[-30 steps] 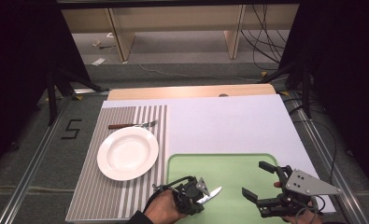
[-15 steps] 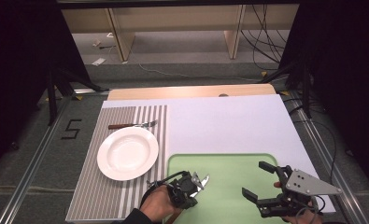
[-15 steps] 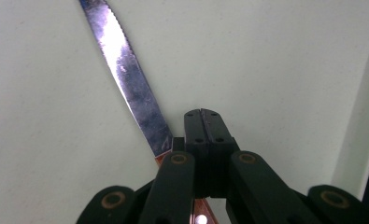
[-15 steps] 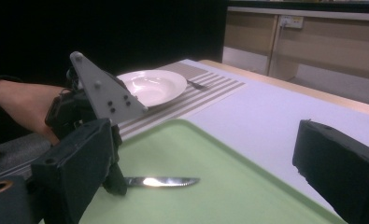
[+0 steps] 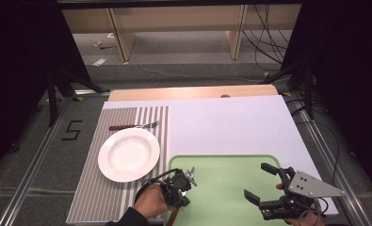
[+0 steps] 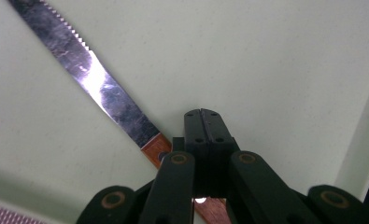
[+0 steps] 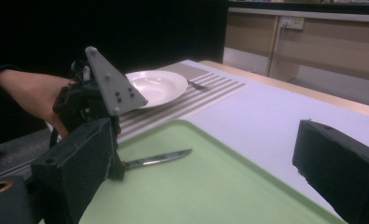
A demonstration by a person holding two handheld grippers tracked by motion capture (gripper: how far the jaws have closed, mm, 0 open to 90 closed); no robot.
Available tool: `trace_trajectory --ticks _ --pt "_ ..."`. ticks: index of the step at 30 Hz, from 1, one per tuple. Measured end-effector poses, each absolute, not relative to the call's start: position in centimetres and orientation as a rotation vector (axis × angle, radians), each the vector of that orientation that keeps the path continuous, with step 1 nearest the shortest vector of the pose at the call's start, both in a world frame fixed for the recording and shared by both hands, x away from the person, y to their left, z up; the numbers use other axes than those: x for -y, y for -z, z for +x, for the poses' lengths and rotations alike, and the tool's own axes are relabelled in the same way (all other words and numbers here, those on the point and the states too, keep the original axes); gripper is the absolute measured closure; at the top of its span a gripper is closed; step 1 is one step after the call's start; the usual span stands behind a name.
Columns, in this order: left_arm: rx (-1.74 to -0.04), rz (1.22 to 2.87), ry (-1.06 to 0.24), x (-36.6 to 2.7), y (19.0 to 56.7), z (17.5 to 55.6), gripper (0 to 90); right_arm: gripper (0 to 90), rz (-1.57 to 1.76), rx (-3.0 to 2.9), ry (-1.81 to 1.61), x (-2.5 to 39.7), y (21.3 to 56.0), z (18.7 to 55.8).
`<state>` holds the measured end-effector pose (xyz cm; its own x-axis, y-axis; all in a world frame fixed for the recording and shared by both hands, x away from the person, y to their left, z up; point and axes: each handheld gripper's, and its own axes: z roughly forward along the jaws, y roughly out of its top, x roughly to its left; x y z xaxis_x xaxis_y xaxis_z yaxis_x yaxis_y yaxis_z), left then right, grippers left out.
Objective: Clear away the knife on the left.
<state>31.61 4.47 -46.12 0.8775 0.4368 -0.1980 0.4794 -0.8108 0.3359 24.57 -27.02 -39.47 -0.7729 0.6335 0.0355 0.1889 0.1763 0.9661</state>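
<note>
A knife lies flat on the green tray [image 5: 230,162], its serrated blade [image 5: 191,175] pointing away from me and its brown handle [image 5: 173,216] toward me. My left gripper [image 5: 183,188] is over the handle near the tray's left edge. In the left gripper view its jaws [image 6: 203,114] are shut pad to pad, and the knife [image 6: 102,93] runs underneath them. In the right gripper view the left gripper [image 7: 117,171] comes down on the handle end of the knife [image 7: 159,158]. My right gripper [image 5: 260,182] hovers open over the tray's near right part, holding nothing.
A white plate [image 5: 128,154] sits on a striped placemat [image 5: 89,197] left of the tray, with a fork [image 5: 134,126] behind it. A white sheet [image 5: 230,122] covers the table beyond the tray. Dark floor and cables surround the table.
My left gripper has shifted left toward the tray's left edge. The knife under it has swung from pointing right to pointing away from me. The right gripper has stayed put.
</note>
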Motion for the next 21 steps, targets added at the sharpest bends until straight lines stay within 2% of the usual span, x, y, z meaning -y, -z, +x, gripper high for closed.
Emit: trace_trajectory --ticks 21 --pt "-0.742 2.693 0.175 -6.1 46.0 32.2 89.5 6.2 0.772 -2.085 -1.625 27.0 39.5 24.6"
